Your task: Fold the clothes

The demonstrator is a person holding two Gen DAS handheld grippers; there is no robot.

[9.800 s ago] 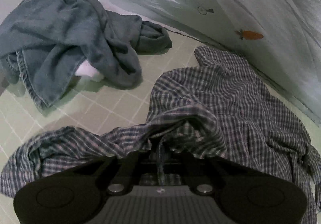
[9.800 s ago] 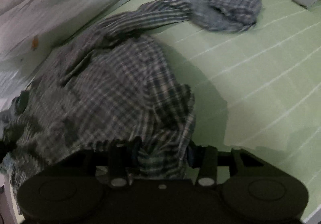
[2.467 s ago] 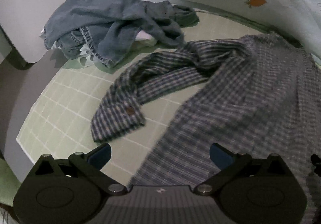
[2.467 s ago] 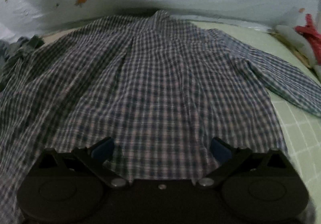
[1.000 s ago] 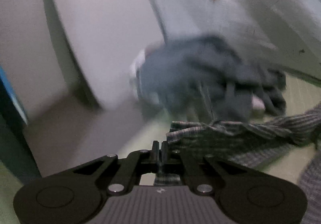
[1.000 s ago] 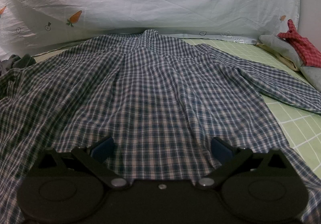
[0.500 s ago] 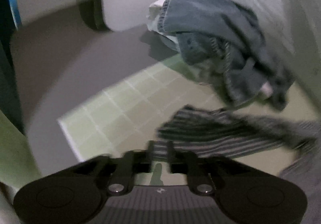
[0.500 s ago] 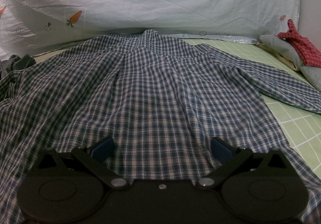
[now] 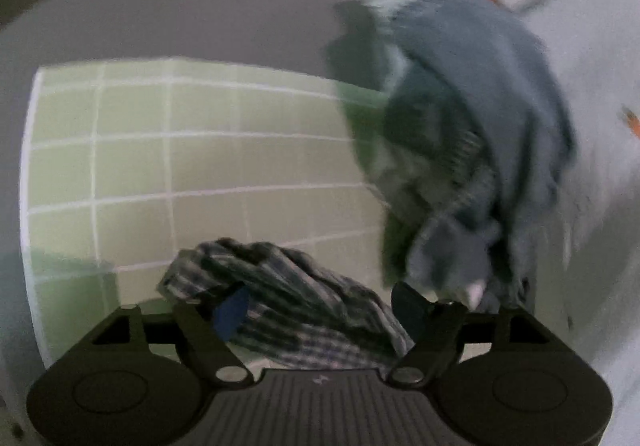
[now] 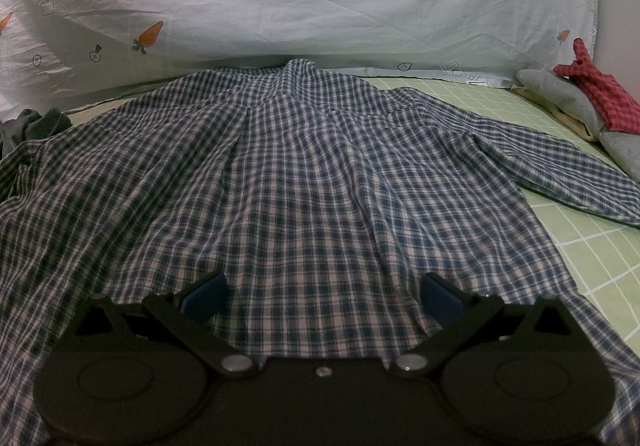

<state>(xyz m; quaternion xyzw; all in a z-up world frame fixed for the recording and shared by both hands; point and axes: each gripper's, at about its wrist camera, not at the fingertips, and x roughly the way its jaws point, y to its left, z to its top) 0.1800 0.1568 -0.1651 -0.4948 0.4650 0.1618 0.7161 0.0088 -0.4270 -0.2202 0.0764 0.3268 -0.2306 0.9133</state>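
Jaws just opening — shirt sleeve (image 9: 288, 298) loose between them

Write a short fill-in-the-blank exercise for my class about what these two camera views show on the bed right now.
1. The shirt spread flat on the green sheet has a ______ pattern.
2. The orange vegetables printed on the pale cover behind the shirt are ______.
3. The fingers of the right gripper stand ______, with nothing pinched between them.
4. Beside the crumpled sleeve in the left view lies a heap of ______ clothing.

Missing words: checked; carrots; open; denim
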